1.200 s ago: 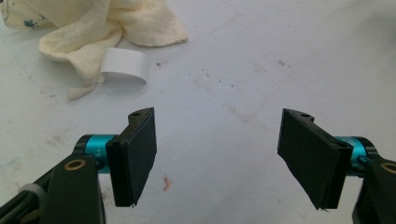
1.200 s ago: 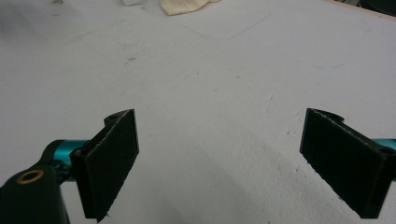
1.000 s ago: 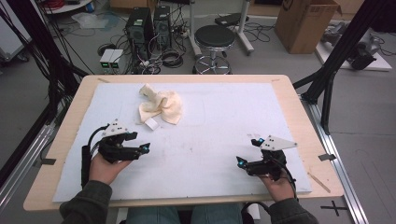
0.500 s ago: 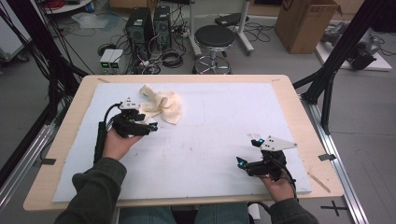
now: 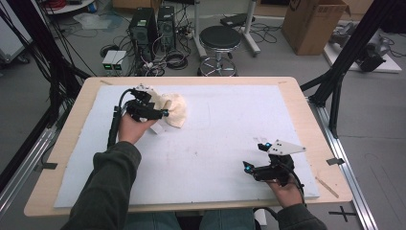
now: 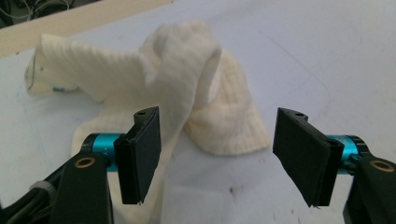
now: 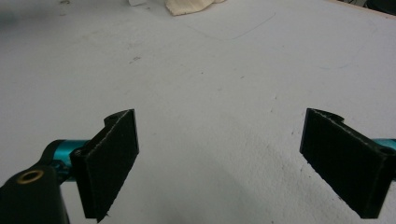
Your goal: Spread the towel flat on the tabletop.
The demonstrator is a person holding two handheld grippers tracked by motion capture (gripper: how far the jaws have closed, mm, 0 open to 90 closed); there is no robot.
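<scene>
A crumpled cream knitted cloth (image 5: 176, 108) lies on the white mat (image 5: 230, 124) at the far left. My left gripper (image 5: 162, 114) is at its left side, and the jaws have just been opening a little. In the left gripper view the cloth (image 6: 187, 70) bunches up just ahead of the gripper (image 6: 218, 126); a fold runs past the left pad (image 6: 140, 154), and neither pad presses on it. Near the front right of the mat my right gripper (image 5: 253, 155) rests open. Its jaws (image 7: 222, 140) stand wide over bare mat, with the cloth's edge (image 7: 191, 5) far ahead.
The mat covers a wooden table (image 5: 309, 120), whose bare rim runs around it. Beyond the far edge stand a round stool (image 5: 220, 38), computer cases (image 5: 153, 24) with cables and a cardboard box (image 5: 313, 24). Black frame posts (image 5: 344, 62) rise at both sides.
My left hand has moved away from the near left of the mat, forward and to the right, up to the cloth. The right hand has stayed where it was.
</scene>
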